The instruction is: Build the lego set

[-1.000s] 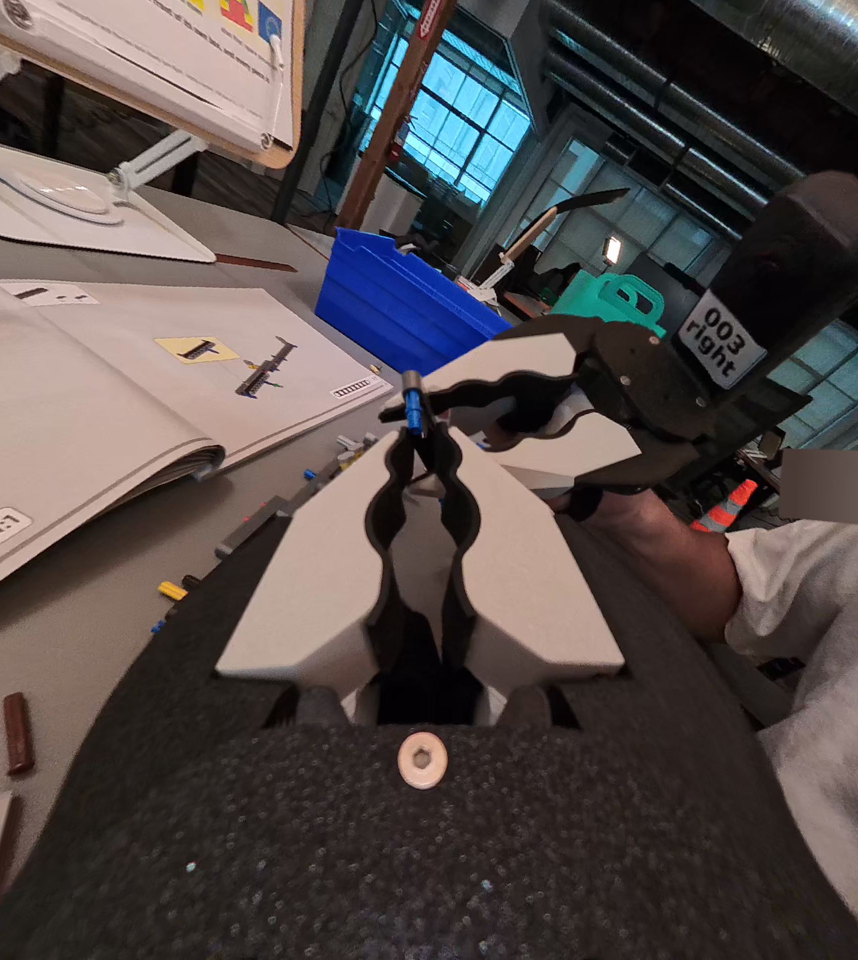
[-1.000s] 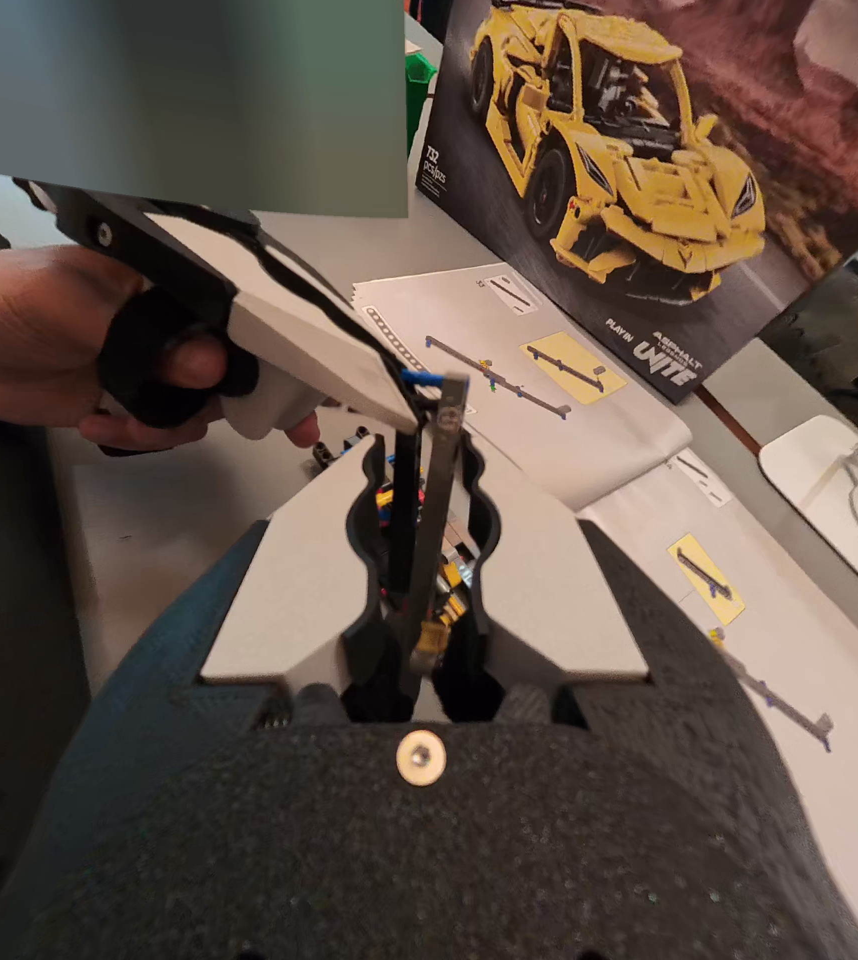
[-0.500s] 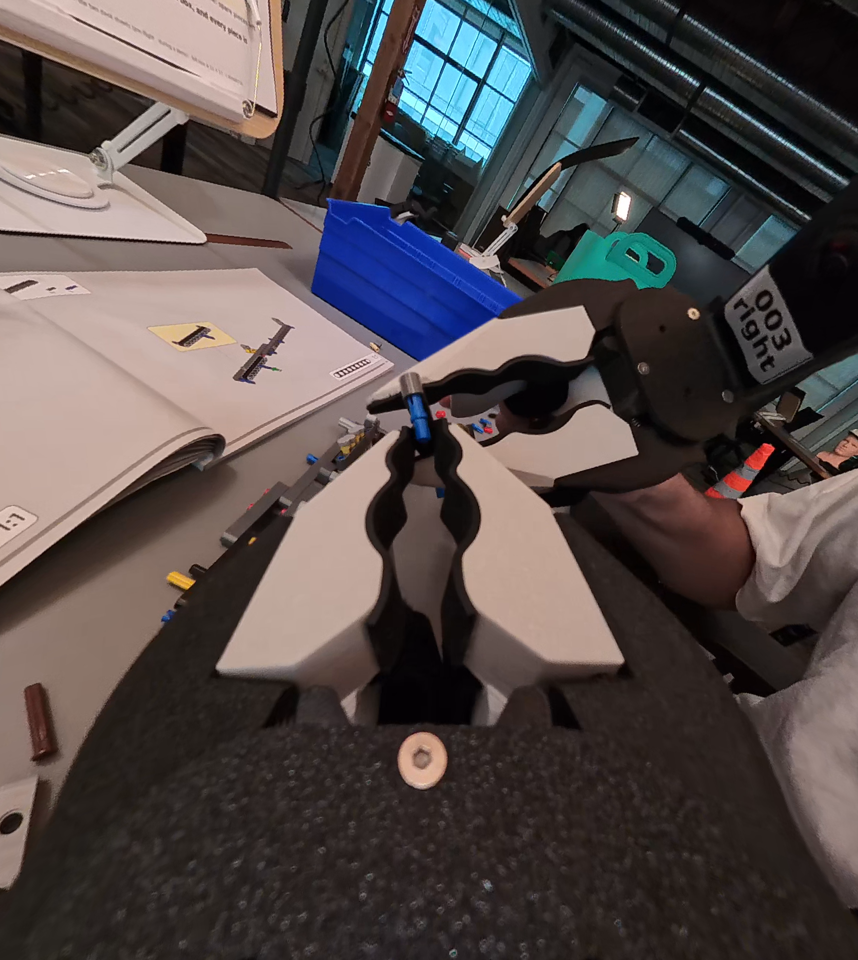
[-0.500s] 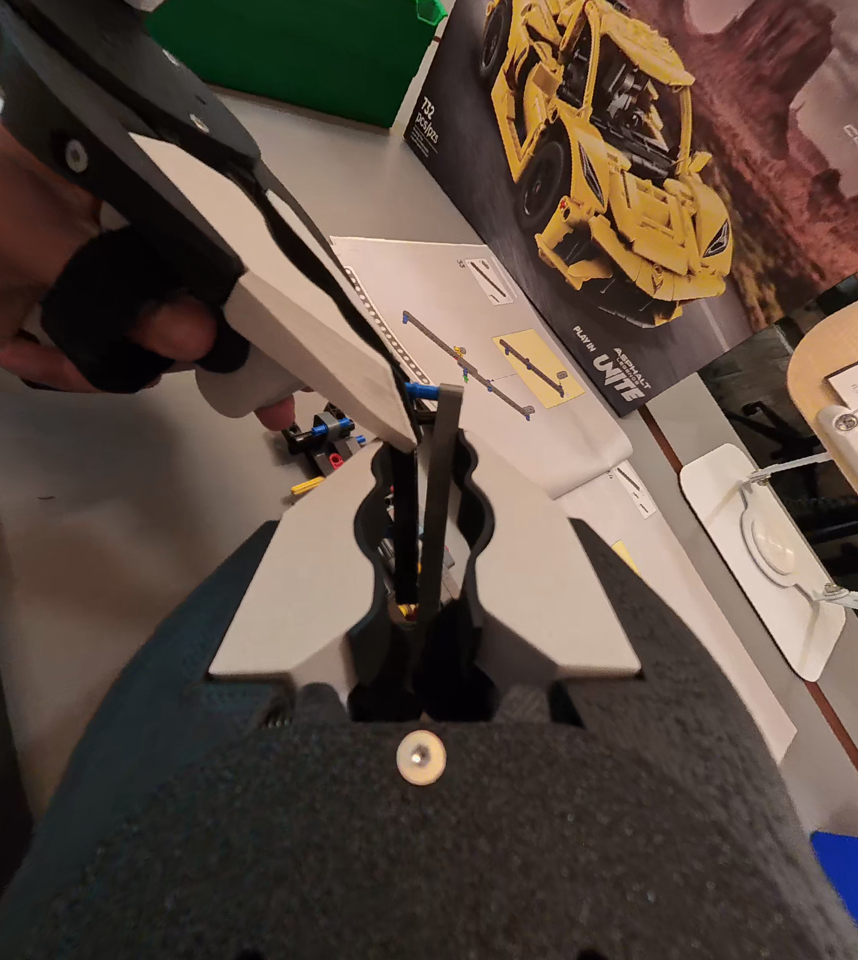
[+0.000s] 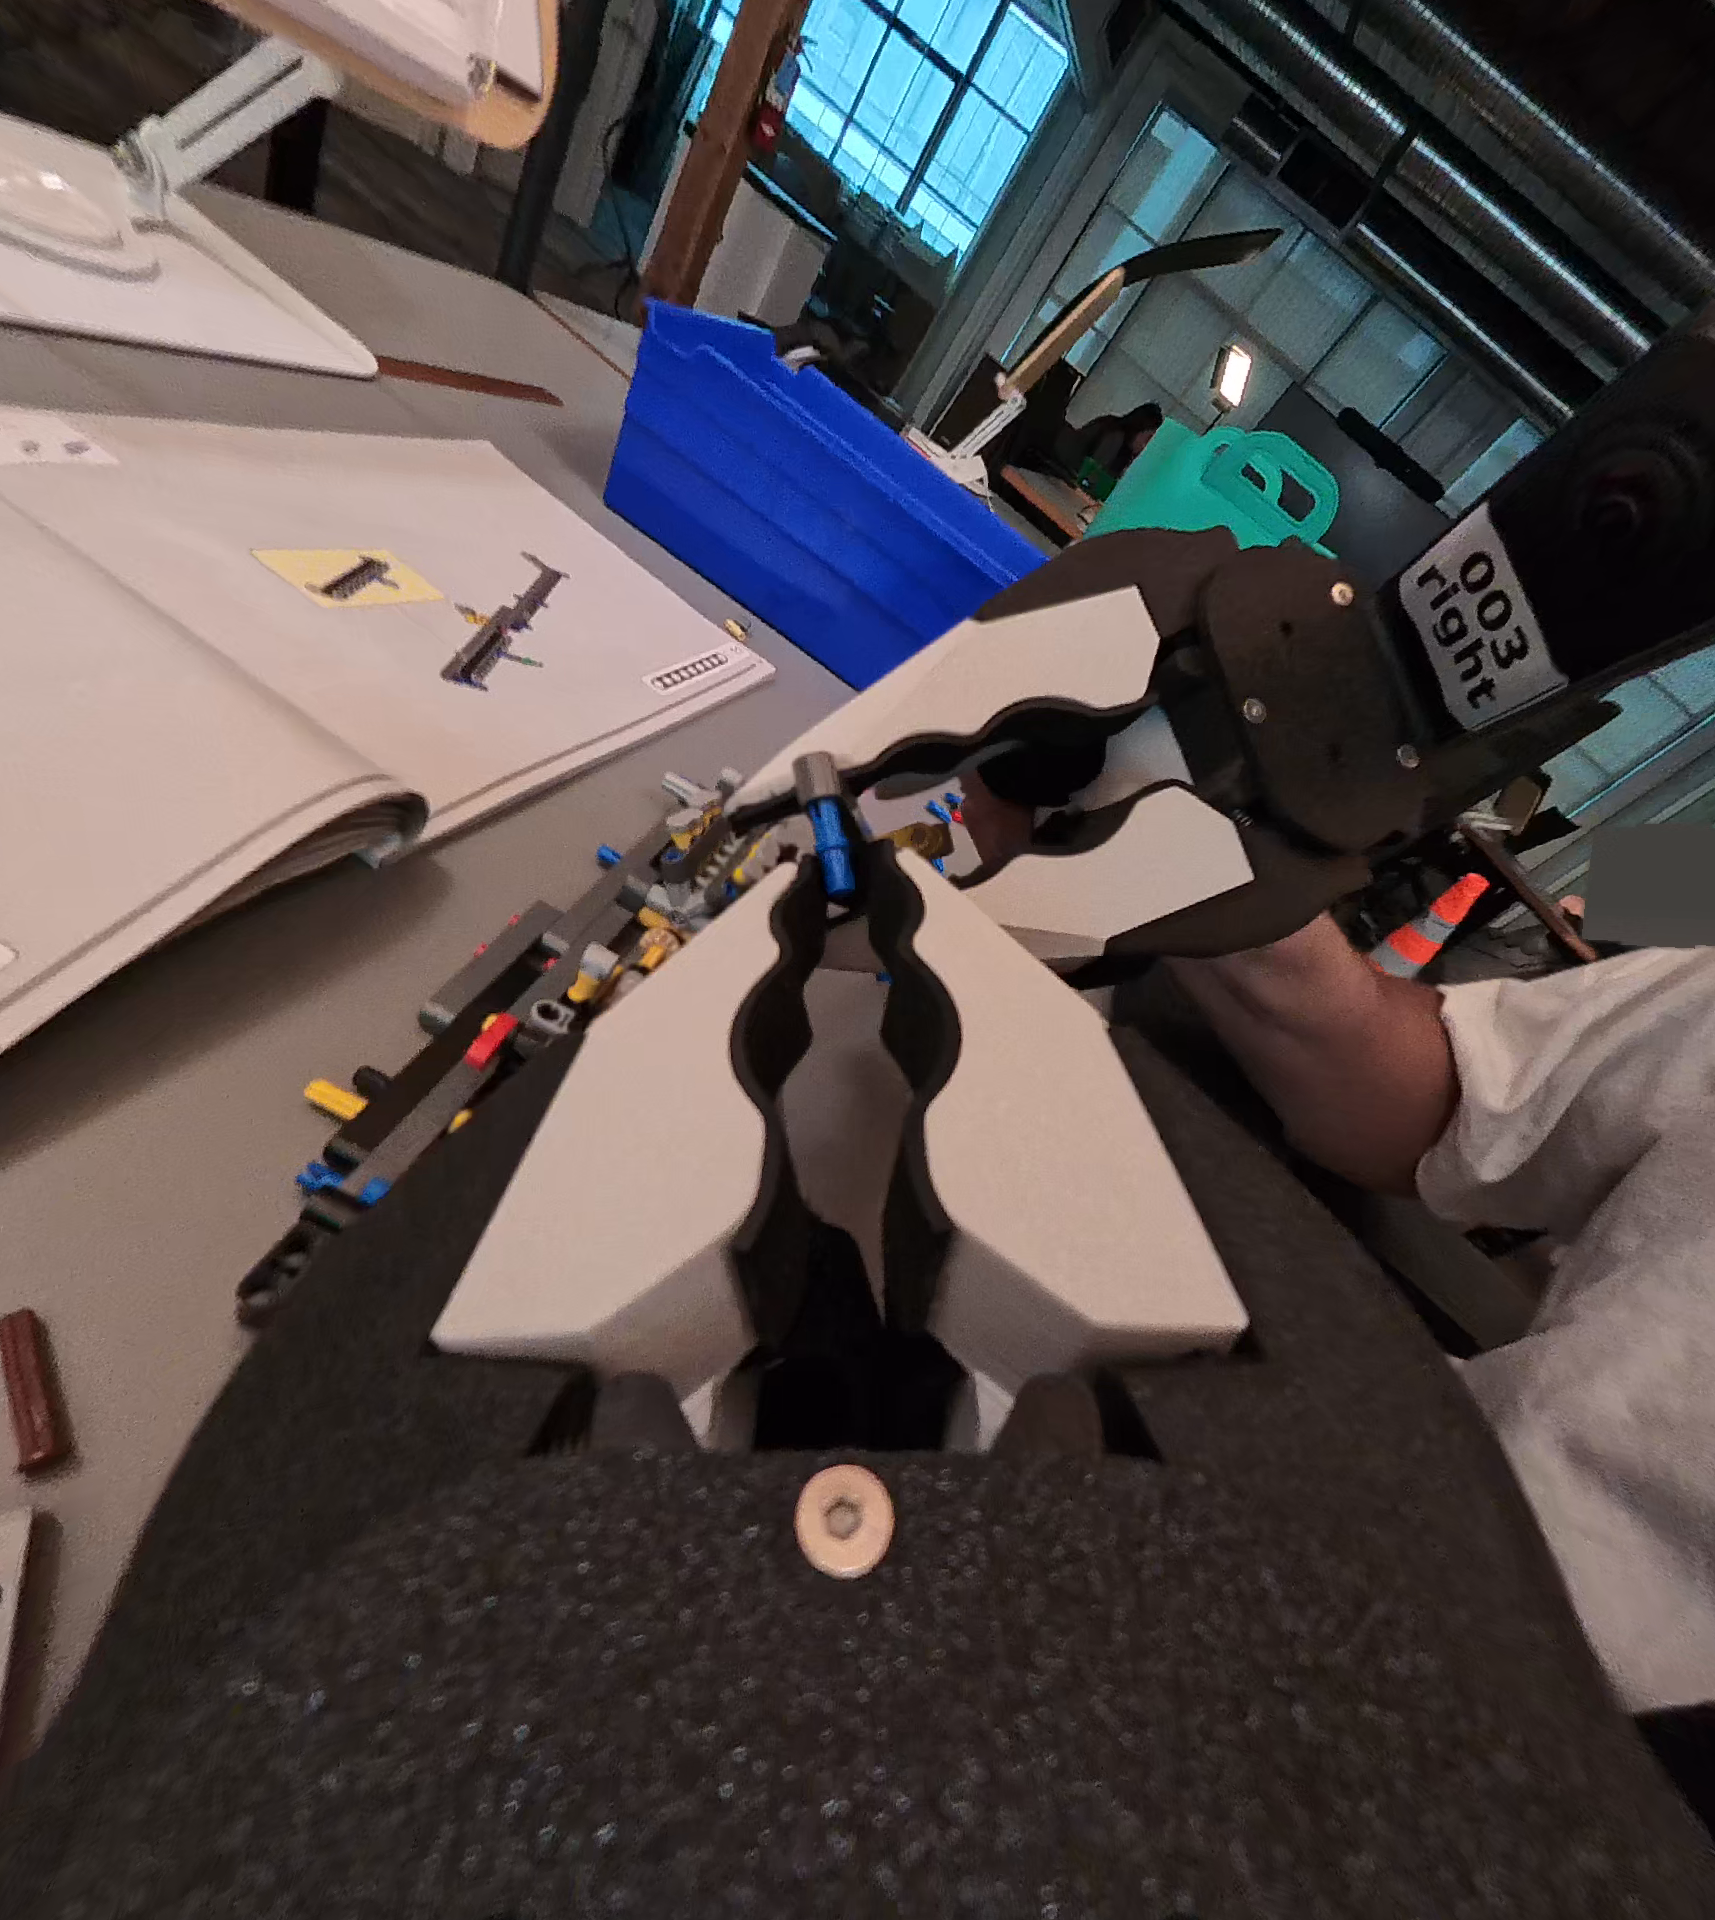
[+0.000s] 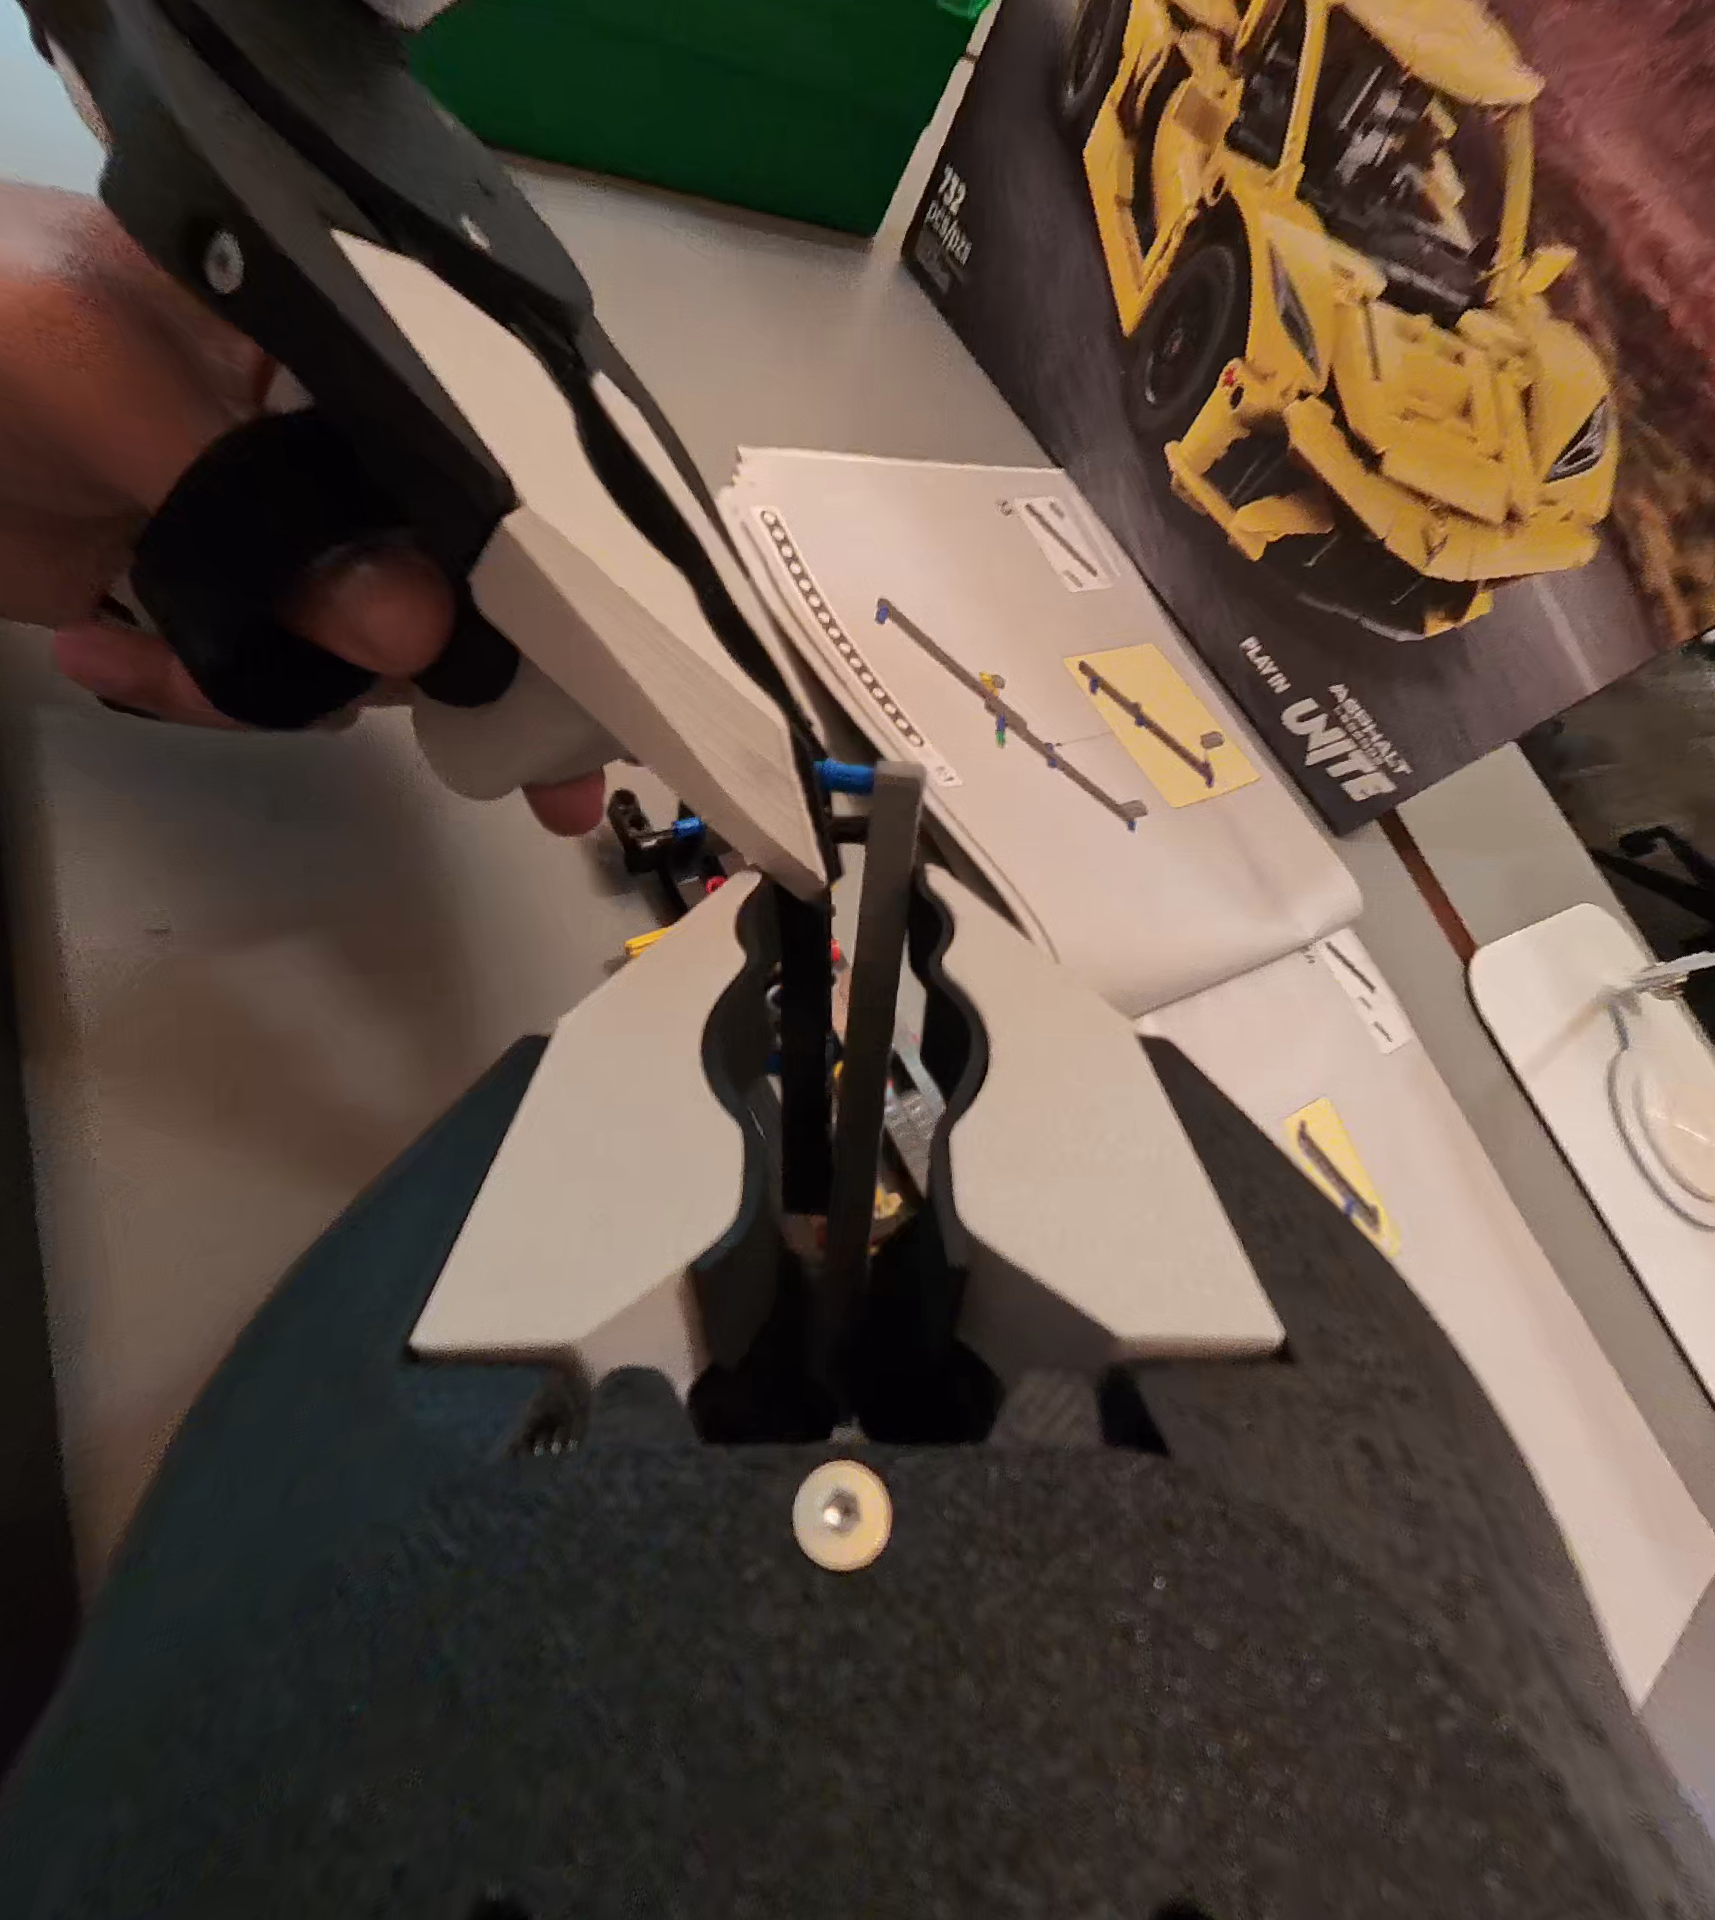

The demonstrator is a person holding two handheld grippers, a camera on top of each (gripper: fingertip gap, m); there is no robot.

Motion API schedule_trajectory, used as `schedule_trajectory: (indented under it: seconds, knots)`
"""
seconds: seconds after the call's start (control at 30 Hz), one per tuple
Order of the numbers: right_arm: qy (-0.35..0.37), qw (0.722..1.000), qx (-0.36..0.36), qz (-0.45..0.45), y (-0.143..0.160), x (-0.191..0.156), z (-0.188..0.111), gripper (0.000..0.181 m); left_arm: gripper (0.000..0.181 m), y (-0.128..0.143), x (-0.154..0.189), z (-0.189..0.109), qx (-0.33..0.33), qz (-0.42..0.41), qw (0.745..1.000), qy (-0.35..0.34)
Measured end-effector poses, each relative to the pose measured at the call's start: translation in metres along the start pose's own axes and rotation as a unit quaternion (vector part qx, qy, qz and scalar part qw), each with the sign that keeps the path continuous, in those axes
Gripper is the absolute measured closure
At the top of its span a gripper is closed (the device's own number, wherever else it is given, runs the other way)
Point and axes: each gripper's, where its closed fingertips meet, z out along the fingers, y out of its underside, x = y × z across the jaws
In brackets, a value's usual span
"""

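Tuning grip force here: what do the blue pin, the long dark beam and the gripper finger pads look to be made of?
Blue pin: hard moulded plastic, slightly glossy, with a grey end.
Long dark beam: rigid plastic by the look, dark grey, matte, straight-edged.
Finger pads: black, wavy and dull, probably rubber or soft plastic; the finger bodies look like matte light grey plastic, possibly printed.

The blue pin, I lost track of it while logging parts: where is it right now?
The blue pin is pinched at the left gripper tips, centre of the left wrist view, its grey end against the beam held by the right gripper.
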Motion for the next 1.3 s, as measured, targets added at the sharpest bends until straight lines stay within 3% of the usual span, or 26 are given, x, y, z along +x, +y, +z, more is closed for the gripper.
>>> schedule_trajectory:
  seconds: [0.1,0.2,0.3,0.37,0.47,0.53,0.6,0.67,0.8,0.9,1.0,1.1,1.3]
  knots:
    - [-0.053,0.998,-0.023,0.015,0.013,-0.009,-0.002,0.148,0.174,0.005,0.001,-0.004,-0.010,-0.011,1.000,0.016]
    - [-0.139,0.988,0.006,0.063,0.014,-0.013,-0.020,0.144,0.174,0.010,0.015,-0.008,-0.029,0.004,0.998,0.060]
    - [-0.281,0.948,0.042,0.140,0.006,-0.024,-0.037,0.154,0.174,0.009,0.026,-0.009,-0.033,0.041,0.995,0.082]
    - [-0.372,0.913,0.013,0.167,0.015,-0.036,-0.047,0.165,0.175,0.005,0.029,-0.008,-0.030,0.054,0.994,0.091]
    - [-0.414,0.885,0.028,0.212,0.017,-0.036,-0.048,0.166,0.174,-0.002,0.029,-0.007,-0.023,0.049,0.993,0.100]
    - [-0.405,0.878,0.058,0.249,0.011,-0.026,-0.046,0.171,0.170,-0.009,0.033,-0.007,-0.010,0.041,0.992,0.118]
    - [-0.405,0.856,0.115,0.299,-0.004,-0.011,-0.052,0.172,0.148,-0.013,0.028,-0.004,0.004,0.029,0.994,0.104]
    - [-0.389,0.845,0.150,0.336,-0.011,0.002,-0.053,0.176,0.140,-0.016,0.027,-0.002,0.013,0.020,0.994,0.104]
    - [-0.383,0.838,0.159,0.355,-0.016,-0.006,-0.047,0.176,0.146,-0.023,0.030,0.005,0.028,0.017,0.993,0.114]
    - [-0.386,0.836,0.162,0.355,-0.021,-0.015,-0.044,0.176,0.171,-0.027,0.030,0.008,0.038,0.019,0.993,0.112]
    - [-0.374,0.834,0.165,0.371,-0.019,-0.011,-0.038,0.175,0.175,-0.027,0.023,0.010,0.029,0.015,0.994,0.104]
    - [-0.328,0.852,0.160,0.374,-0.010,0.002,-0.031,0.171,0.175,-0.025,0.009,0.010,0.026,-0.007,0.997,0.076]
    - [-0.206,0.921,0.135,0.303,-0.004,0.015,-0.023,0.174,0.174,-0.020,-0.005,0.011,0.018,-0.026,0.998,0.054]
